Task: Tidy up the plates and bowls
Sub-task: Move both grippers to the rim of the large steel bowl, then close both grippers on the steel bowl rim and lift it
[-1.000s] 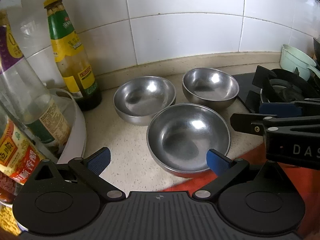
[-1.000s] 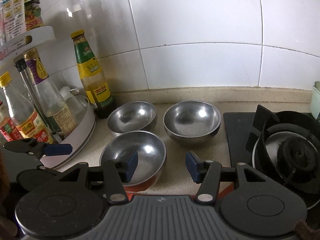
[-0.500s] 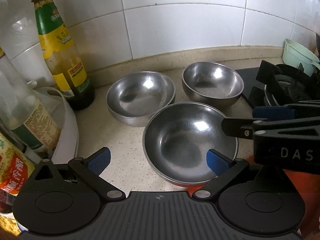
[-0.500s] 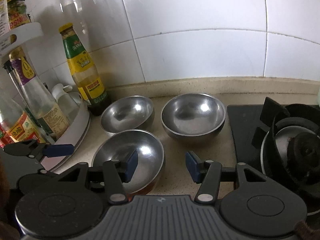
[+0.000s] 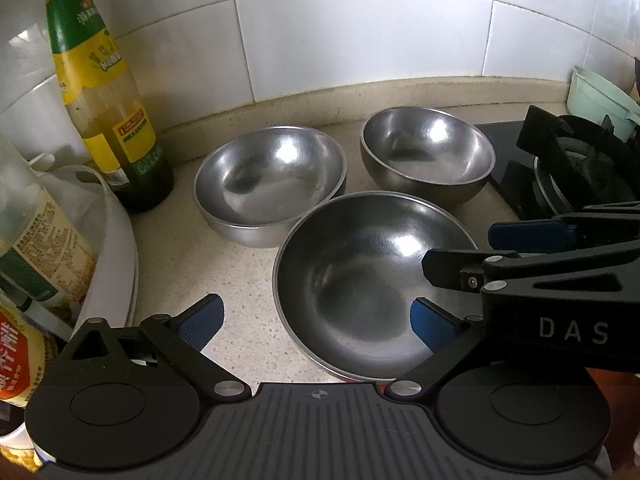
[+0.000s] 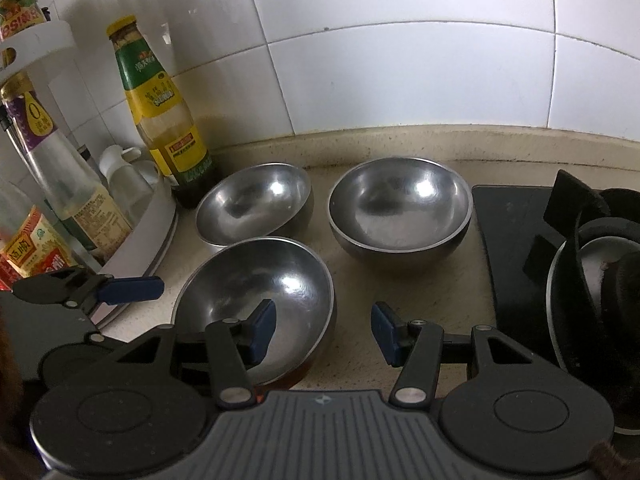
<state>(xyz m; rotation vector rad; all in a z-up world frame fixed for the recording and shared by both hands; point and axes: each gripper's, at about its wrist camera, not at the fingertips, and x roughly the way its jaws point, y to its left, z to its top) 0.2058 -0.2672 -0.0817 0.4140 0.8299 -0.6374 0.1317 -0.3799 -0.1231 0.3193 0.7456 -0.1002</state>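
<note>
Both grippers closing in on the near bowl

Left gripper [image 5: 316,322] and right gripper [image 6: 323,333] — fingers released, empty — have dropped closer to the near bowl [image 5: 374,280]; two bowls sit just behind it on the desk [image 5: 240,276] — first pickup likely.

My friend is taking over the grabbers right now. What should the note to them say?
Left gripper: open, empty, near bowl's left rim between its fingers.
Right gripper: open, empty, straddling that bowl's right rim.
Three steel bowls sit apart on the counter: near bowl in front, back left bowl near the sauce bottle, back right bowl by the stove.
Done: nothing stacked.
Left: grip and stack the bowls.
</note>
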